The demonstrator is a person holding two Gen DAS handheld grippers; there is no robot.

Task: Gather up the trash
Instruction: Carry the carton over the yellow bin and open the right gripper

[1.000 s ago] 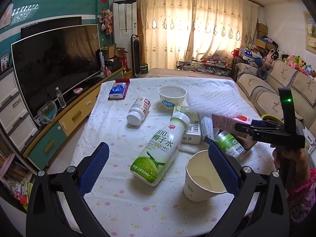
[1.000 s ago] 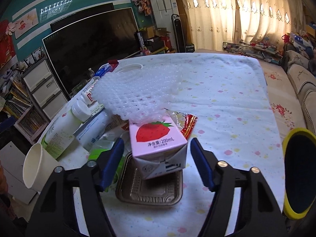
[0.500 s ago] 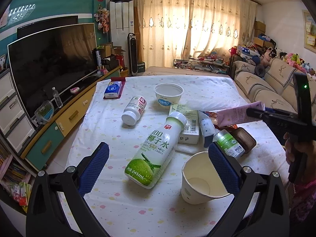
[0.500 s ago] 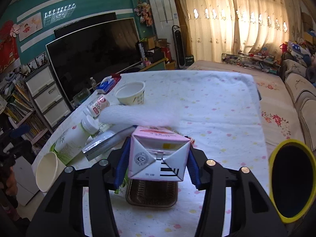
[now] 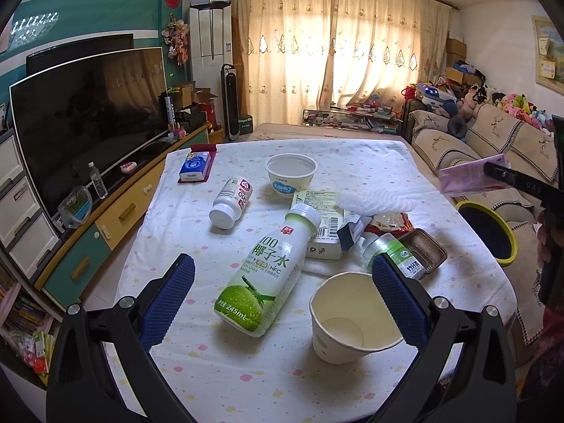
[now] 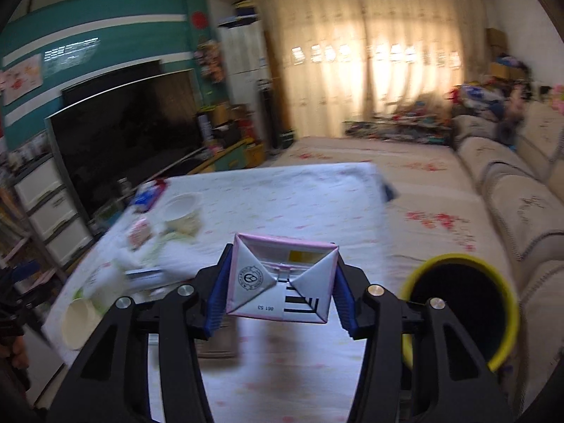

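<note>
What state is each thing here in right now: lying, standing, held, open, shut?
Pink carton: held off the table, clamped between the right gripper's jaws.
Left gripper: jaws open, holding nothing.
Coconut water bottle: lying on its side, capped.
Paper cup: tipped over, empty.
White pill bottle: lying down, capped.
White bowl: upright.
Foil tray: upright, empty.
Yellow-rimmed bin: open beside the table.

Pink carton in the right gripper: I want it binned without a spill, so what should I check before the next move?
1. Right gripper pads pressing both sides of the pink carton: ok.
2. Carton clear of the table: ok.
3. Yellow-rimmed bin in view, mouth open: ok.
4. Carton already over the bin: not ok.
5. Left gripper empty, jaws wide, out of the way: ok.
6. Carton empty or sealed: cannot tell.
</note>
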